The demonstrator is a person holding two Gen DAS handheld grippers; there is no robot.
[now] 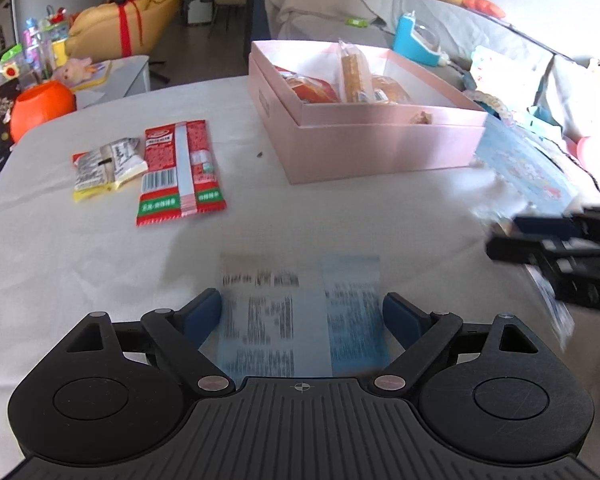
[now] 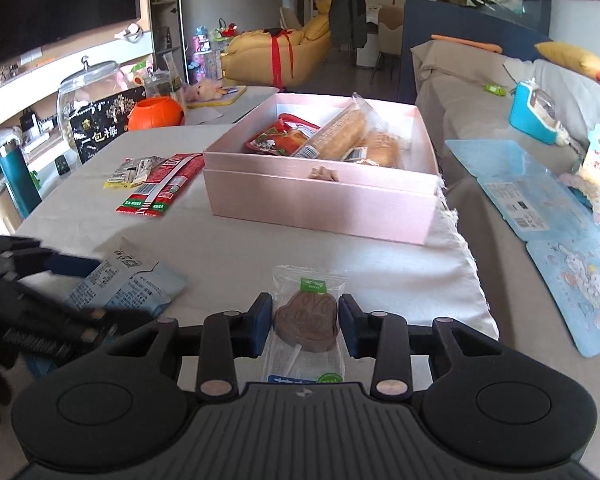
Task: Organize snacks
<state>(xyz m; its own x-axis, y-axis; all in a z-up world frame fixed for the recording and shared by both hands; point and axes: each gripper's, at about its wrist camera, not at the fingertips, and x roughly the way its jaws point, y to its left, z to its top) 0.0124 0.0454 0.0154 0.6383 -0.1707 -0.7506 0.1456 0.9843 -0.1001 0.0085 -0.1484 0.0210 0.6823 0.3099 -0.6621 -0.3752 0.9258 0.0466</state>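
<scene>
An open pink box (image 1: 380,148) (image 2: 320,204) stands on the white tablecloth and holds bread packets and a red packet. My right gripper (image 2: 305,328) is shut on a brown chocolate lollipop (image 2: 306,322) in a clear wrapper, just in front of the box. My left gripper (image 1: 302,314) stands open, with a pale blue snack packet (image 1: 300,312) (image 2: 128,284) blurred between its pads. A red packet (image 1: 180,172) (image 2: 160,188) and a yellow and silver packet (image 1: 104,168) (image 2: 130,172) lie left of the box. The right gripper (image 1: 560,248) shows at the right edge of the left wrist view.
An orange pumpkin-shaped pot (image 1: 40,108) (image 2: 156,112) and a glass jar (image 2: 84,100) stand at the table's far left. Right of the table's cloth edge is a sofa with blue plastic sheets (image 2: 516,184) and a turquoise toy (image 2: 534,114).
</scene>
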